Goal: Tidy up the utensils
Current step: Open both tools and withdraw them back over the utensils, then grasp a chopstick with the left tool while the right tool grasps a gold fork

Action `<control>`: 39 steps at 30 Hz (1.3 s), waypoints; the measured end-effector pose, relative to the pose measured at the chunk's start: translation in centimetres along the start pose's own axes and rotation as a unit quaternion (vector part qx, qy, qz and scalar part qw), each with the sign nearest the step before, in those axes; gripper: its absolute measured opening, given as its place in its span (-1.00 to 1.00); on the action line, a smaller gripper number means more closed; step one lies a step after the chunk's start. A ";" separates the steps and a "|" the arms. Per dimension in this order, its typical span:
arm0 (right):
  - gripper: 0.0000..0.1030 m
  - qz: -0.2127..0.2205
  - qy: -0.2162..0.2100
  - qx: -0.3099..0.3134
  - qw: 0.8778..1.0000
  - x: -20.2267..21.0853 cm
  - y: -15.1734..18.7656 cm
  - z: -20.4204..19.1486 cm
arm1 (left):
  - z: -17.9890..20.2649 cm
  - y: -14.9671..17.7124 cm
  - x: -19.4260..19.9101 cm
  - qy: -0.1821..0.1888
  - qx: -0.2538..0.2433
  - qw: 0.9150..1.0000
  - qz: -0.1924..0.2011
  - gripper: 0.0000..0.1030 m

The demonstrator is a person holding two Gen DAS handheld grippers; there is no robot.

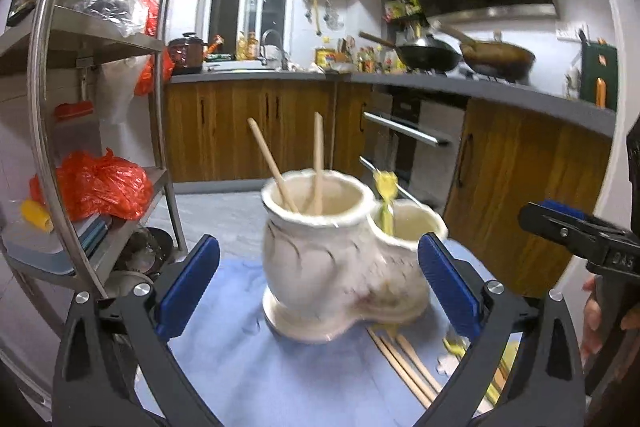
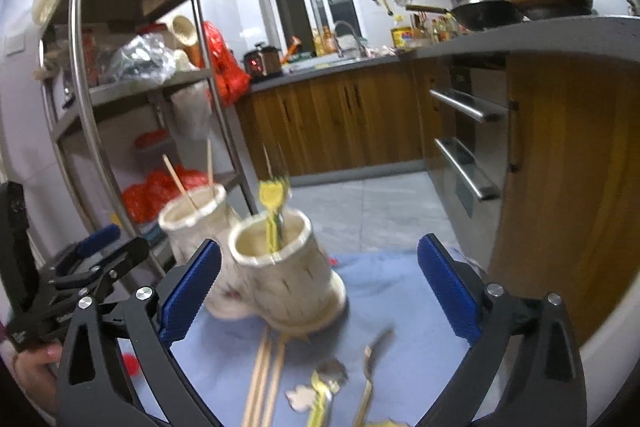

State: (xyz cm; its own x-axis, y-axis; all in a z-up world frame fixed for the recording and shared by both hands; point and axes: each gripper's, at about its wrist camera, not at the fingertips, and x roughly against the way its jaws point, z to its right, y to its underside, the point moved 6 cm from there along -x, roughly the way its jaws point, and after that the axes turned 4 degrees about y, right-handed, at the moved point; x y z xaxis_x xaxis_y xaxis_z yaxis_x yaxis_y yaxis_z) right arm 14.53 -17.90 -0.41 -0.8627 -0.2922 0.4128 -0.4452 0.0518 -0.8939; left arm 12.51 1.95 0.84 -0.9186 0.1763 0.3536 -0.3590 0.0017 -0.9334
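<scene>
On your counter (image 2: 392,291), holder (image 1: 320,259) has two chopsticks (image 1: 318,163) and one fork (image 2: 272,215); loose chopsticks (image 2: 264,375), spoons (image 2: 370,375) remain. Both grippers (image 1: 320,283) (image 2: 320,287) spread wide, empty.

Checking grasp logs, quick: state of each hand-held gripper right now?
Left hand-held gripper: open, holding nothing; the holder stands between its fingers, no contact visible.
Right hand-held gripper: open, holding nothing.
</scene>
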 end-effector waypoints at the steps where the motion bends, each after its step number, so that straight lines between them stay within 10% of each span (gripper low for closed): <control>1: 0.90 -0.006 0.006 0.002 1.000 0.2 0.6 0.3 | 0.3 0.5 0.1 0.003 -0.002 1.000 -0.006 0.89; 14: 0.90 -0.114 0.076 0.011 0.990 -1.5 6.3 4.4 | 3.7 8.0 -1.2 0.036 0.006 0.990 -0.137 0.89; 23: 0.90 -0.155 0.090 0.005 0.984 -3.2 7.8 5.8 | 4.4 12.1 -3.9 -0.007 -0.024 0.973 -0.231 0.88; 39: 0.65 -0.183 0.100 0.027 0.978 -4.9 8.6 5.0 | 5.1 13.1 -5.8 -0.018 -0.007 0.962 -0.273 0.66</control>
State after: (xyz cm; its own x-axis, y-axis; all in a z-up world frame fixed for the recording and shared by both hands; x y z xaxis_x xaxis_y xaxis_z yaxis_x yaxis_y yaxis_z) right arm 16.07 -20.78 -10.99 -0.6793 -0.0884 0.7285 -0.7250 -0.0730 -0.6849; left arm 12.32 -4.08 -13.09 -0.5997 0.1113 0.7924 -0.7869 0.0978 -0.6093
